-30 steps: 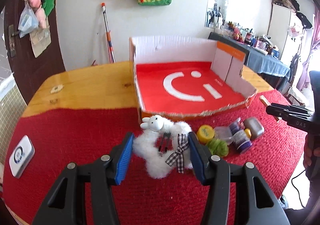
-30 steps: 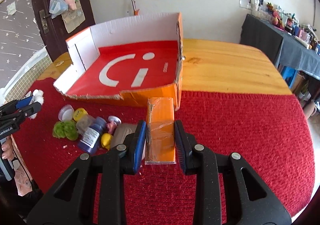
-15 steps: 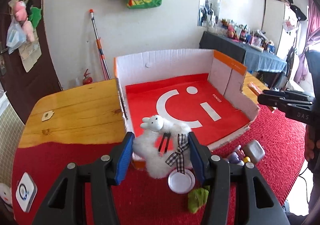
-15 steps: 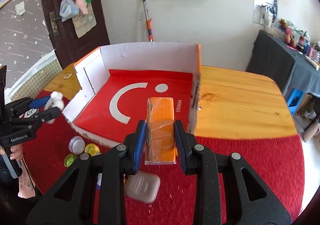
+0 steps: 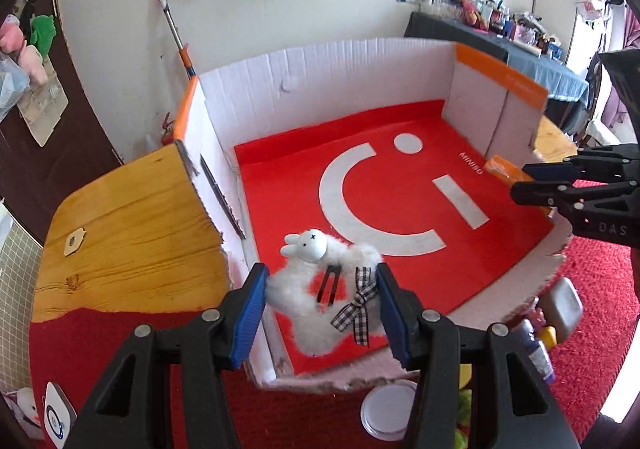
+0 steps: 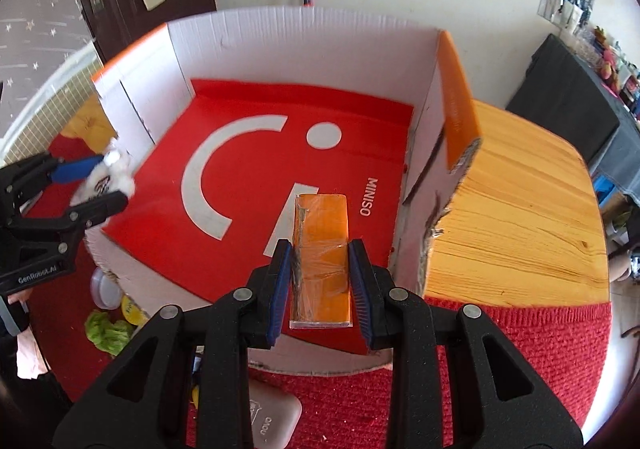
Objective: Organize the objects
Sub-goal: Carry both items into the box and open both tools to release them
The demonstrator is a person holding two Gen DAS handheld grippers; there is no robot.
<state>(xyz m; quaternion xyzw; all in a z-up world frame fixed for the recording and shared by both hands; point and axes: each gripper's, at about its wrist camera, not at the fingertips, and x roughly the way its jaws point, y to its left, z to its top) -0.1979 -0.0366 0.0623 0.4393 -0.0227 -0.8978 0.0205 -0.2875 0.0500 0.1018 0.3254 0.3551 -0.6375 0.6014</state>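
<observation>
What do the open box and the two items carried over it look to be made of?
Box: corrugated cardboard, seemingly; fluted white walls, torn ragged front rim, glossy red printed floor.
White rabbit toy: fluffy plush, probably synthetic fur; smooth hard-looking head, checked fabric bow.
Orange block: material unclear; wrapped in shiny, wrinkled clear film.

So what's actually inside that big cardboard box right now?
Nothing rests in the box that I can see: only its red floor with a white smiley. The fluffy white toy and orange packet hang above it in the grippers, hiding the floor beneath them.
</observation>
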